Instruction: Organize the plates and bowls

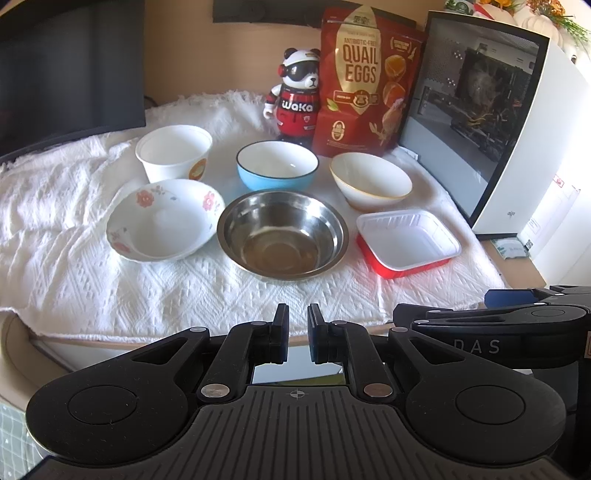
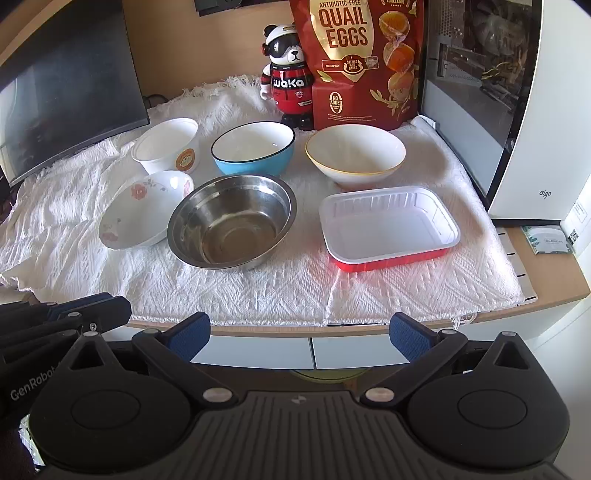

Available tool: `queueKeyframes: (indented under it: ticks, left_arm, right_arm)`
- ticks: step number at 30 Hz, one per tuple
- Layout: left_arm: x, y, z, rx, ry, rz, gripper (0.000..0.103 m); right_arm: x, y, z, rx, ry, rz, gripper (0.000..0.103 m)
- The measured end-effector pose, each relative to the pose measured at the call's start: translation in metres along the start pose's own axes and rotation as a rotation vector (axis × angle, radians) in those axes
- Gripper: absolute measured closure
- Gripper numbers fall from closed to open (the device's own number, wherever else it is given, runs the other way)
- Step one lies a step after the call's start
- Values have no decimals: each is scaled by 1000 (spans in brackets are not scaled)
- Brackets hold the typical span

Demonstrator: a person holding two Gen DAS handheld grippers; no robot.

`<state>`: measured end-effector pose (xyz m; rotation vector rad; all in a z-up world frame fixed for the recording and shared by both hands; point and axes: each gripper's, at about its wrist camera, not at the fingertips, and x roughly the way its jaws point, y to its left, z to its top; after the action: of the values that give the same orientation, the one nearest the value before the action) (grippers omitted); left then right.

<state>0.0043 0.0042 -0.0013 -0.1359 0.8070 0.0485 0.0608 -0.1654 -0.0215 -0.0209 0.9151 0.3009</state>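
While six dishes sit unstacked on the white woven cloth (image 1: 110,288), the left gripper (image 1: 297,328) hangs nearly closed, empty; from the right, the right gripper (image 2: 299,334) gapes wide (nothing held) before the steel bowl (image 2: 232,221).

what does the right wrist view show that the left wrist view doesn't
Only the right wrist view: the open right hand-held gripper seen from behind, the desk's front edge and the drawer fronts under it.

Only the left wrist view: the shut left hand-held gripper seen from behind, and orange flowers at top right.

Both: the steel bowl, blue bowl, floral bowl, red tray, panda figure and quail eggs bag on the white cloth.
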Motion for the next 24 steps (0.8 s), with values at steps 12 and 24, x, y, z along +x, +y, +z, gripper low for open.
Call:
queueKeyframes:
  ticks: [12,24]
  left_arm:
    - [-1,0,-1,-6,6,-9,90]
    - [-3,1,-4,-17,4,-11,90]
  right_arm:
    - [-1,-1,-1,1,5,-2,0]
    - [-4,3,-2,-2,5,-1,0]
